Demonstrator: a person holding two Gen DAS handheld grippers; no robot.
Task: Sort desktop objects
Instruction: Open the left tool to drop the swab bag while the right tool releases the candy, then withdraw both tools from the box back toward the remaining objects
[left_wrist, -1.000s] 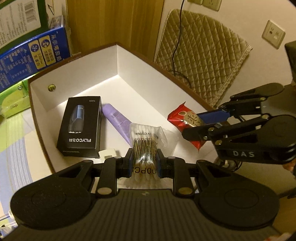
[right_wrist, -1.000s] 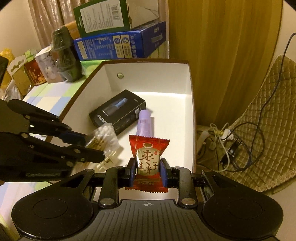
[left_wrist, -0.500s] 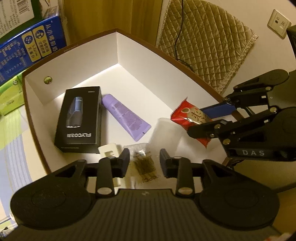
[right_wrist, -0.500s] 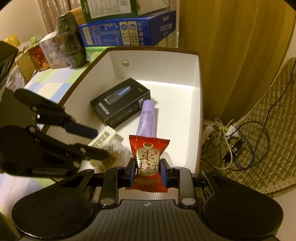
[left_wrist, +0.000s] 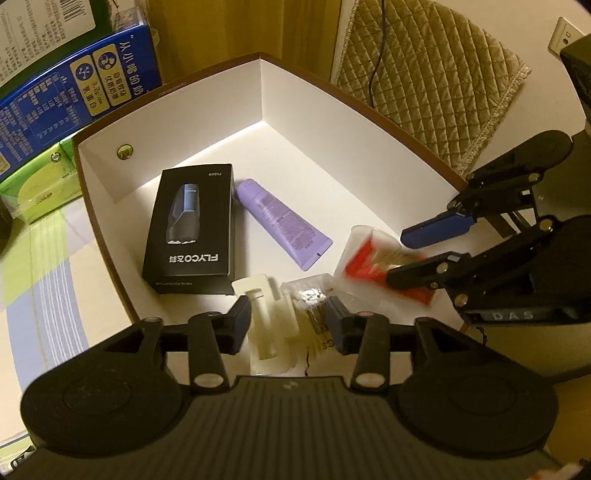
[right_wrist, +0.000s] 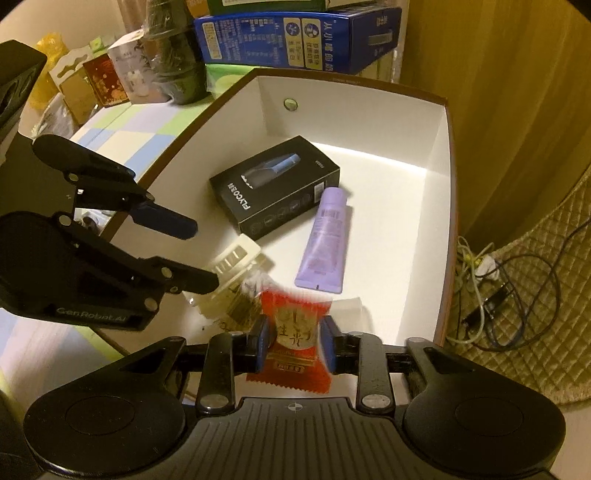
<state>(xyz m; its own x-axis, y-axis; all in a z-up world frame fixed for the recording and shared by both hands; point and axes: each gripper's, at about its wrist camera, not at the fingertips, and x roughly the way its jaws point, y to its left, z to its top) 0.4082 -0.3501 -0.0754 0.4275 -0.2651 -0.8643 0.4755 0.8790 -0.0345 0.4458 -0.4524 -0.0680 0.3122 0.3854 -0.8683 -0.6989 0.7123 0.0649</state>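
Over the brown-rimmed white cardboard box, our left gripper hangs with jaws apart, holding nothing; the clear cotton-swab packet lies on the box floor below. Our right gripper stands spread around the red snack sachet (blurred), near the purple tube and black Flyco carton.

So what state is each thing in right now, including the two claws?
Left claw: open, empty.
Right claw: open, red snack packet blurred between its fingers.
Black box: lying flat, closed.
Purple tube: lying down, capped.
Cotton swab bag: lying in the white bin.
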